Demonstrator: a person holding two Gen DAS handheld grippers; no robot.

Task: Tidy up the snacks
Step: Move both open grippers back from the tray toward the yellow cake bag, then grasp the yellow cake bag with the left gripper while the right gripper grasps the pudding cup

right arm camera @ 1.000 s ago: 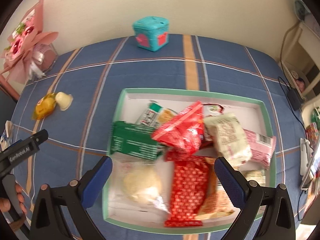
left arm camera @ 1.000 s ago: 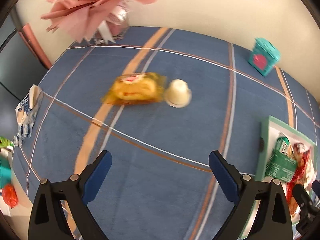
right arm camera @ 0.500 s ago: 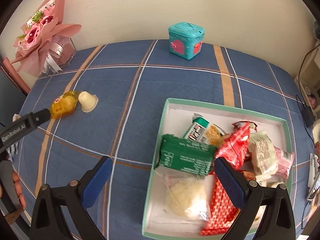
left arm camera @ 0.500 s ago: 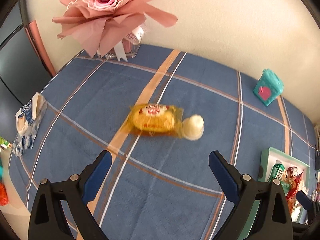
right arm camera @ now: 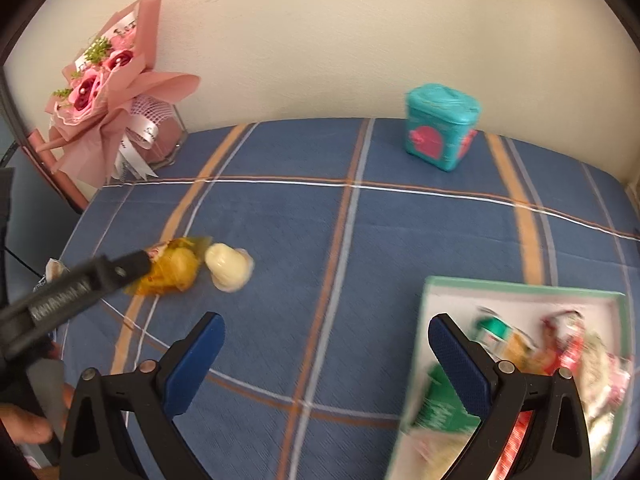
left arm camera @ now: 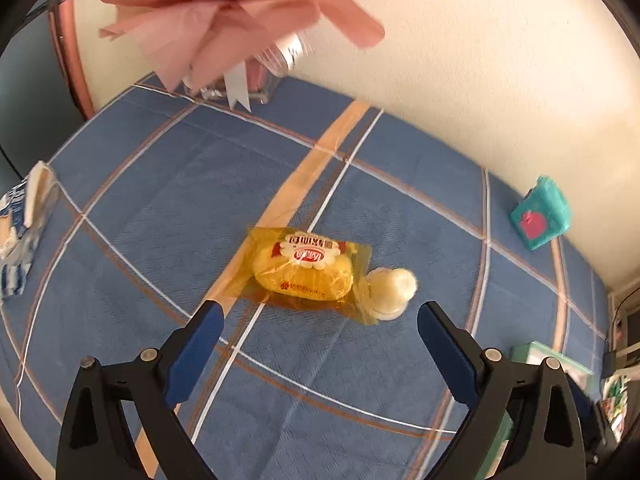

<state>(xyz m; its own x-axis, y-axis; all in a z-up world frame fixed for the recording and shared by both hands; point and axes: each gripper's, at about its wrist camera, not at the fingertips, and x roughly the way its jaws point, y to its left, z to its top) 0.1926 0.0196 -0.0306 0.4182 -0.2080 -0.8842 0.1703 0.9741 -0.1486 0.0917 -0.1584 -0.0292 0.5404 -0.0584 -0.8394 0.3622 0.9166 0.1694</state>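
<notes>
A yellow wrapped cake (left arm camera: pixel 306 274) lies on the blue plaid tablecloth, with a small pale jelly cup (left arm camera: pixel 392 290) touching its right end. My left gripper (left arm camera: pixel 318 320) is open and empty, just short of the cake. In the right wrist view the cake (right arm camera: pixel 176 268) and the cup (right arm camera: pixel 228 266) lie at the left, with the left gripper's finger in front of the cake. My right gripper (right arm camera: pixel 326 332) is open and empty, above bare cloth. A green-rimmed white tray (right arm camera: pixel 520 288) with several snack packs sits at the lower right.
A pink flower bouquet (right arm camera: pixel 108 92) stands at the back left by the wall. A teal box (right arm camera: pixel 440 126) stands at the back. A blue-and-white pack (left arm camera: pixel 20 232) lies at the table's left edge. The tray's corner (left arm camera: pixel 536 350) shows at the left view's right edge.
My left gripper has moved closer to the cake and cup. My right gripper has swung left, away from the tray, which now sits at its lower right.
</notes>
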